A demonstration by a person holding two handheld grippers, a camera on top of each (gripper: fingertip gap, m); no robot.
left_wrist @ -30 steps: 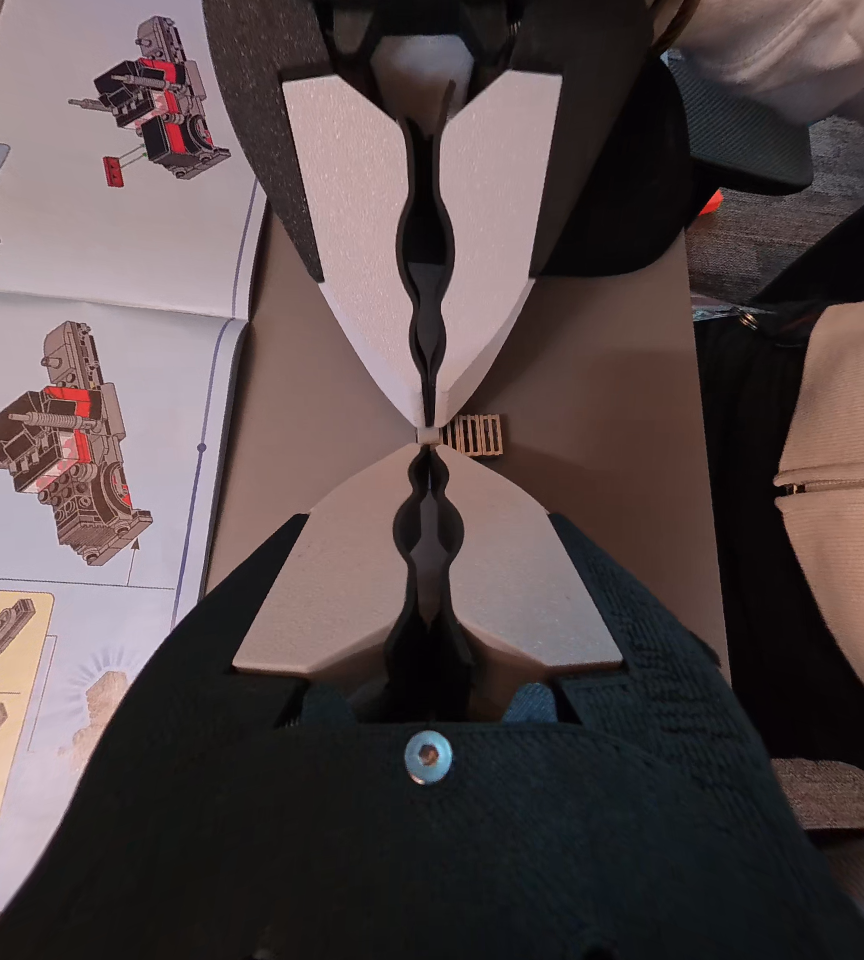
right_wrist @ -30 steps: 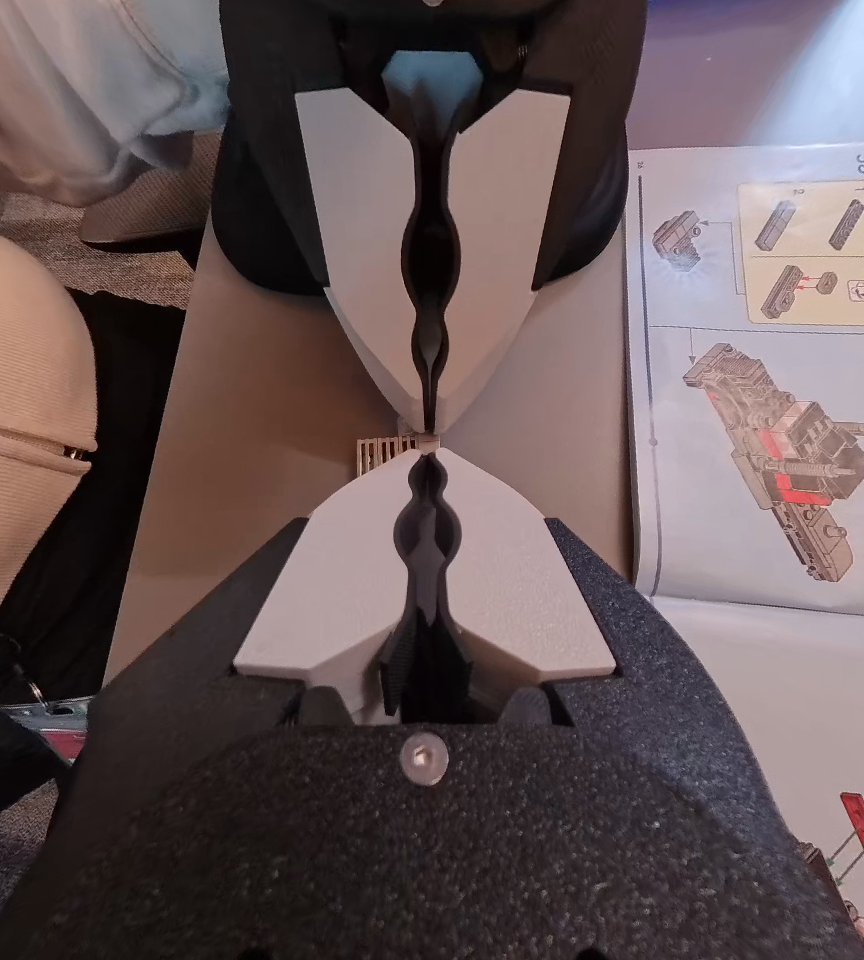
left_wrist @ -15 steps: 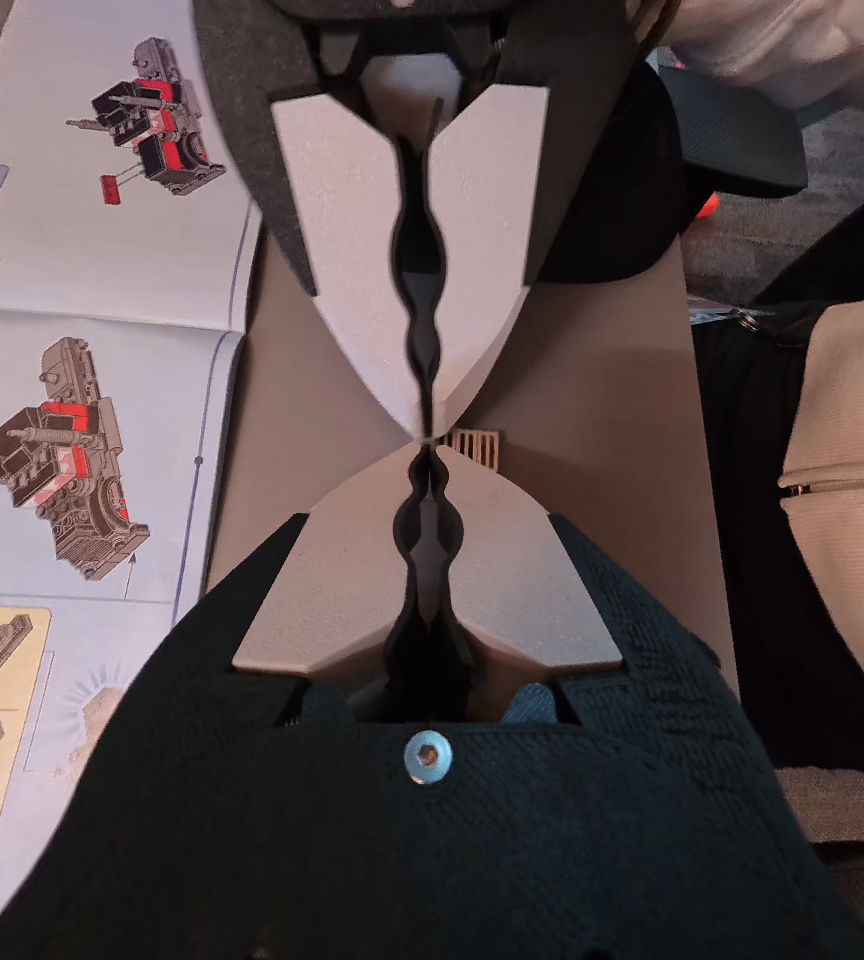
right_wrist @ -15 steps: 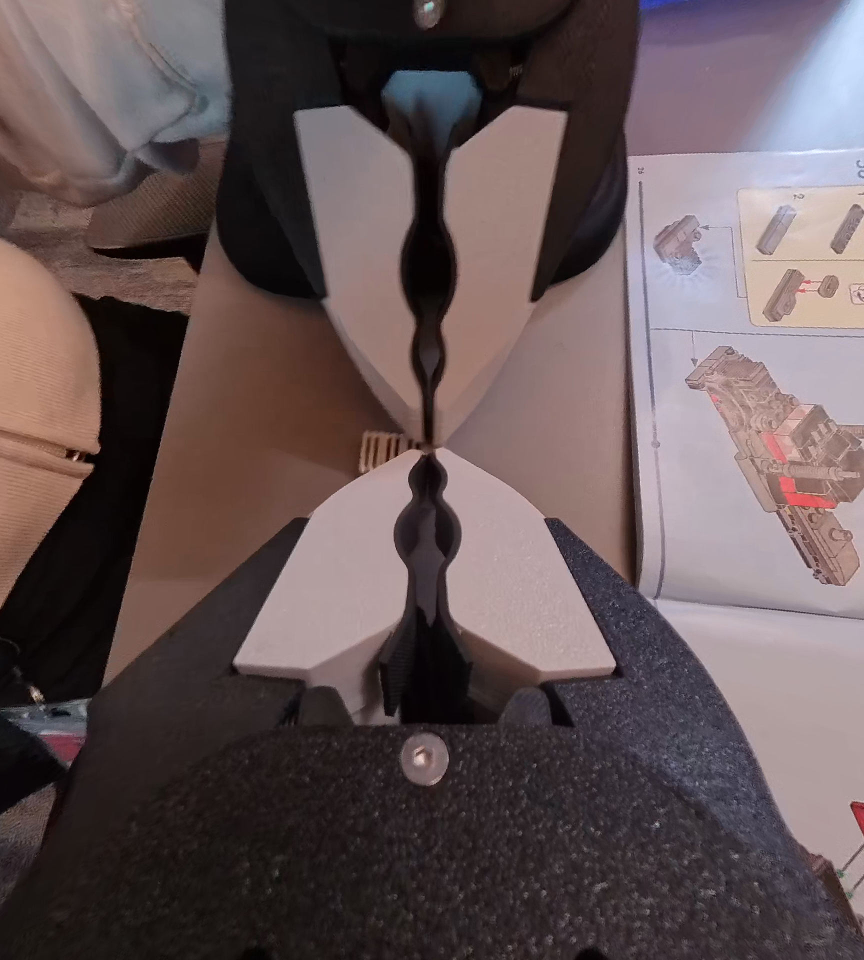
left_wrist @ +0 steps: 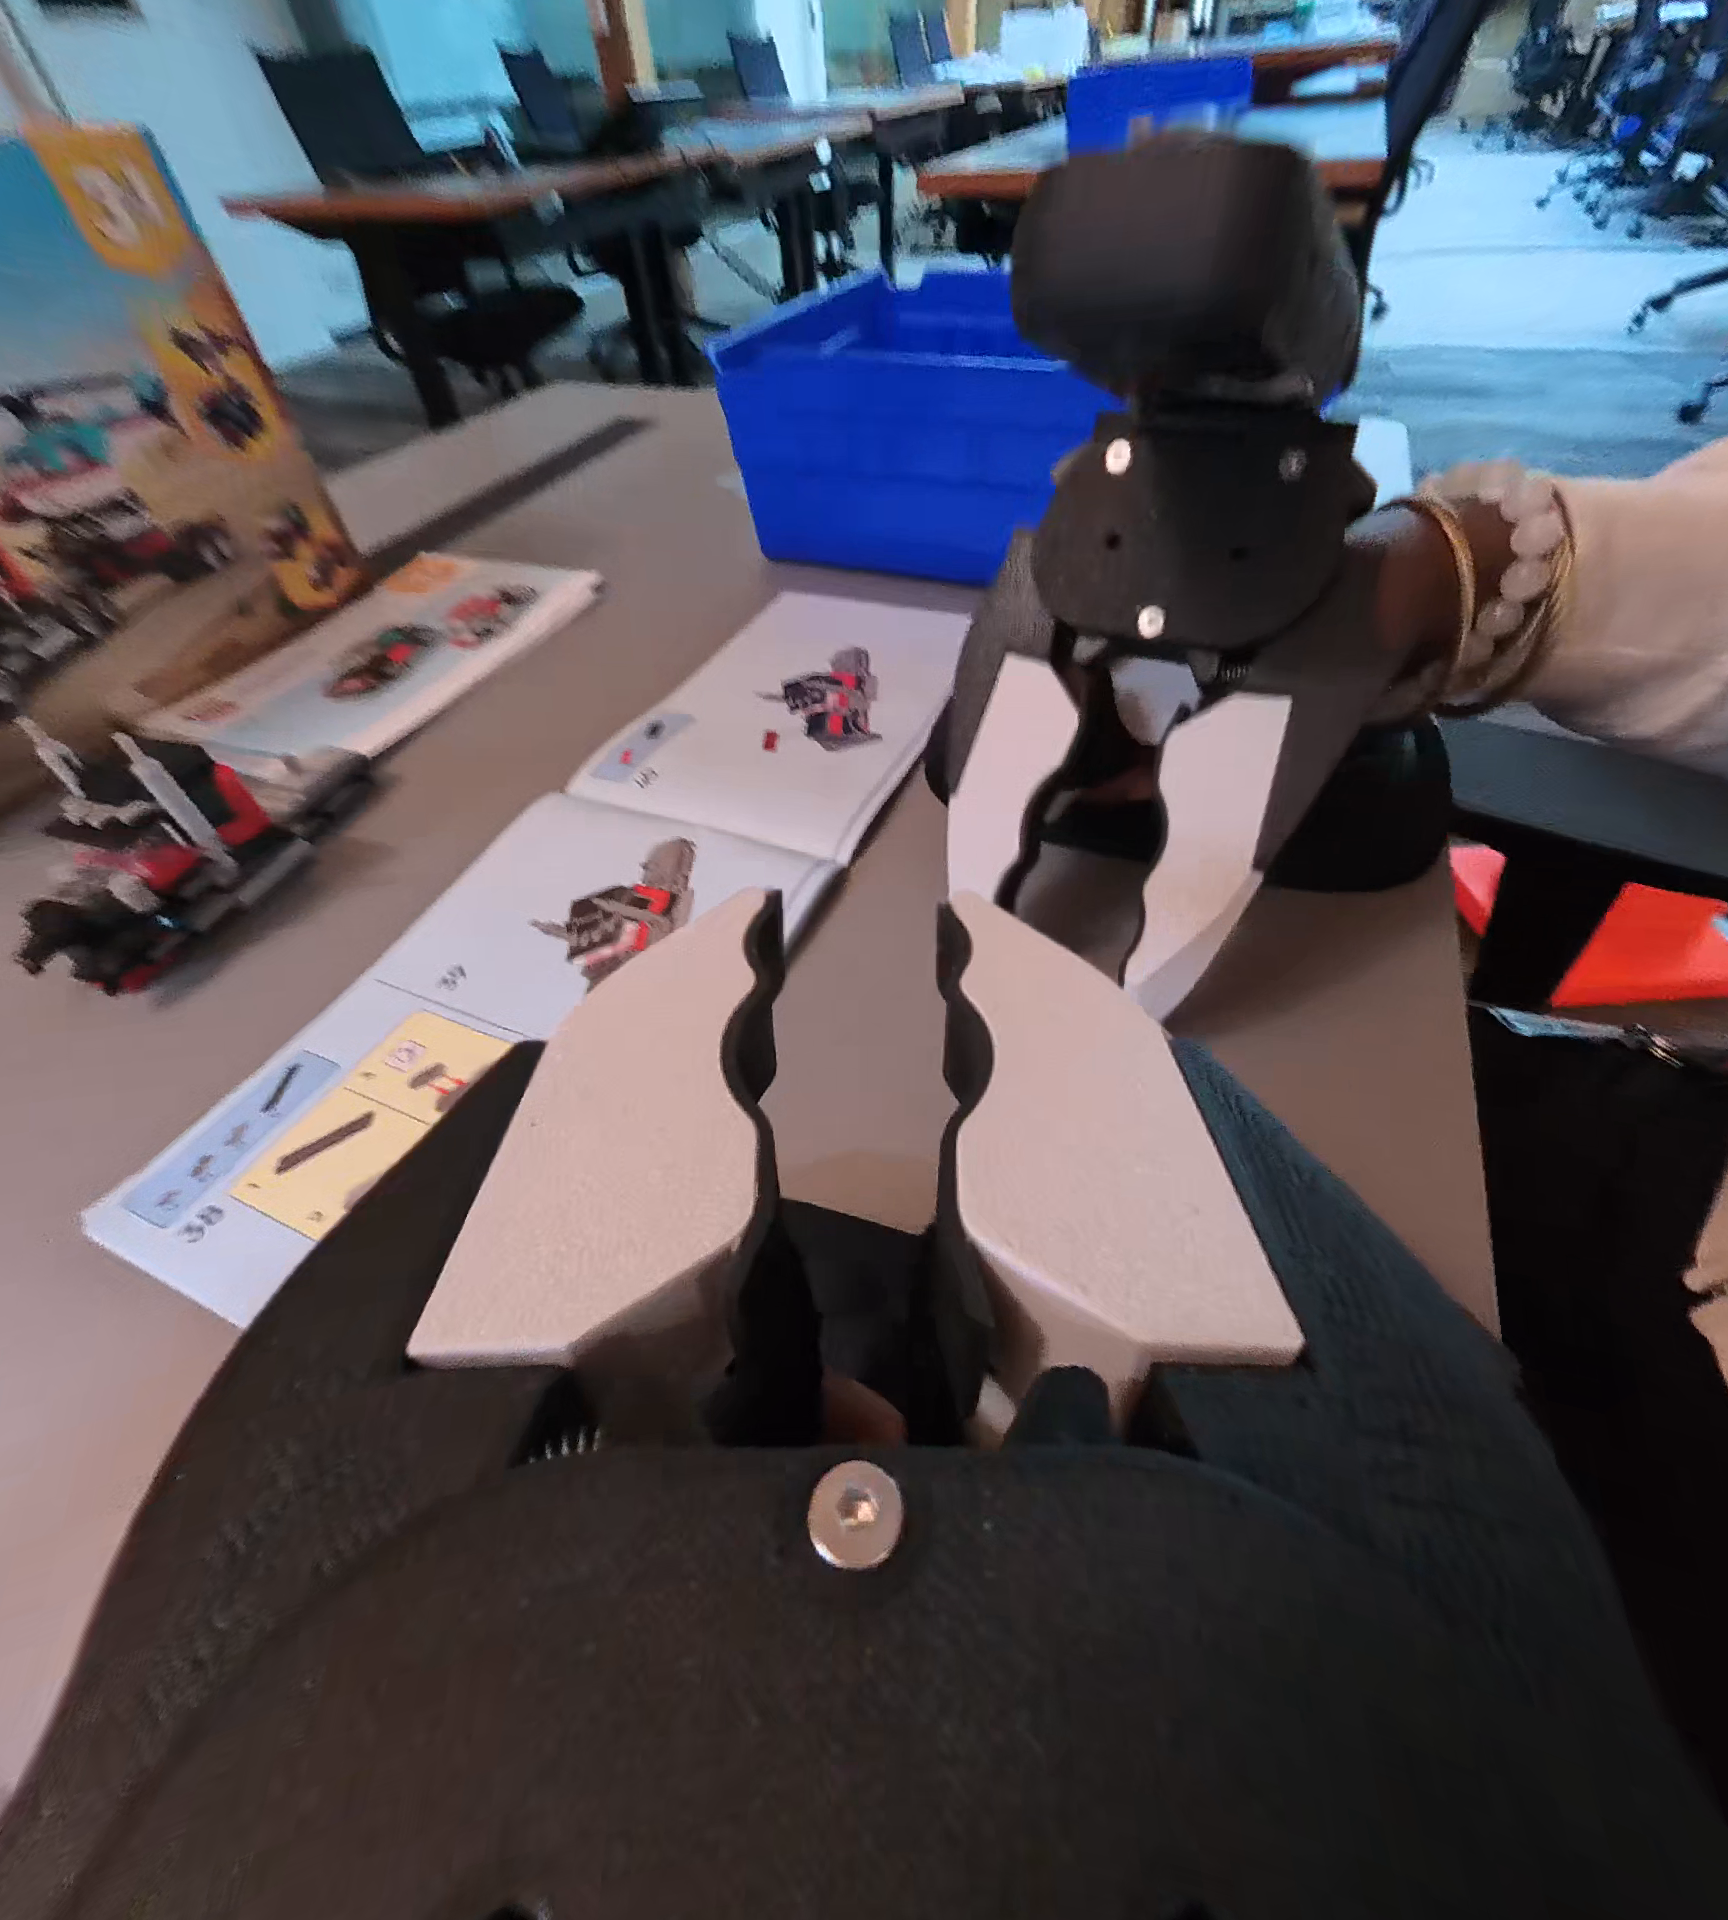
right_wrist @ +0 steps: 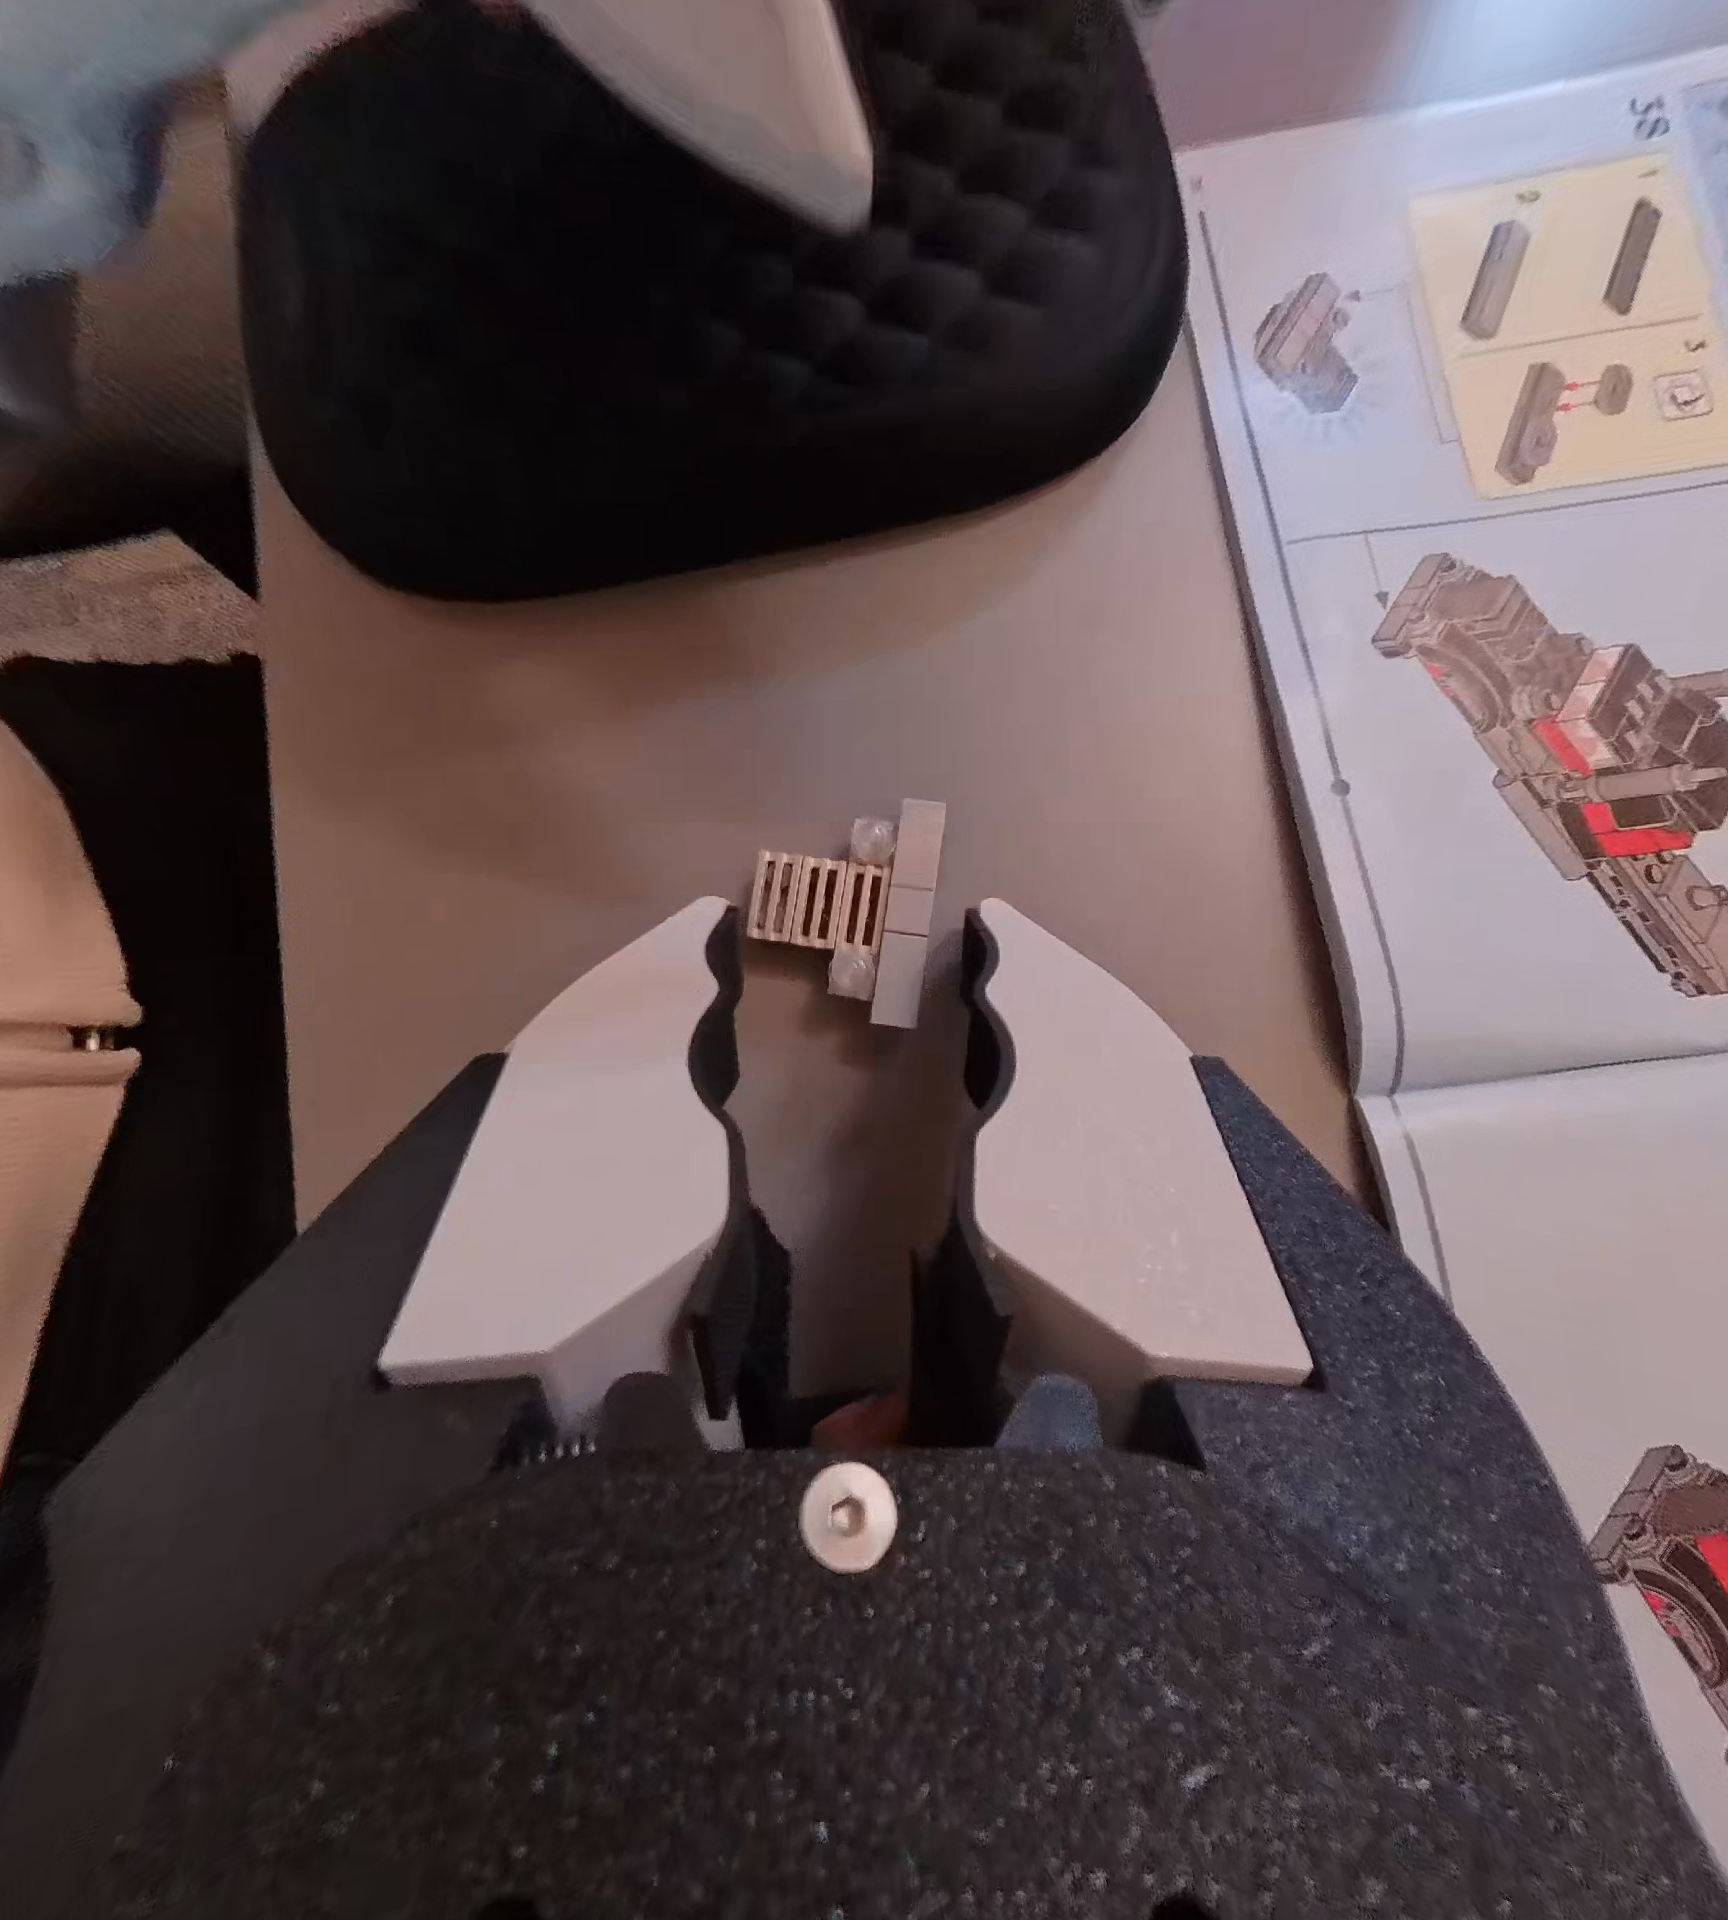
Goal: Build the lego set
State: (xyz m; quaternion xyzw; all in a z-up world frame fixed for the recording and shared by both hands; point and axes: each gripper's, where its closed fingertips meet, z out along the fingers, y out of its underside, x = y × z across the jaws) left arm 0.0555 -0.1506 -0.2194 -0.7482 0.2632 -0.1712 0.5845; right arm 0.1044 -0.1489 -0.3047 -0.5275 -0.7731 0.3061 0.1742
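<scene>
The grey table (left_wrist: pixel 29 1143) carries everything. Only the left wrist view takes in the room behind, the lego box (left_wrist: pixel 60 395) standing at the far left, the blue bin (left_wrist: pixel 891 457) farther back, and a dark red-and-black built model (left_wrist: pixel 153 862) beside a closed booklet (left_wrist: pixel 372 665). The open instruction booklet (left_wrist: pixel 548 966) shows in both views.

The left gripper (left_wrist: pixel 860 935) is raised with its jaws spread, nothing between them. Opposite it the right gripper (left_wrist: pixel 1130 914) points down at the table, fingers likewise parted.

Only the right wrist view shows the small lego assembly (right_wrist: pixel 855 909). It lies flat on the table just beyond the released right gripper (right_wrist: pixel 849 925), free of both tips. Its grey bar runs away from the camera, and the tan grille sticks out sideways toward the table edge.
</scene>
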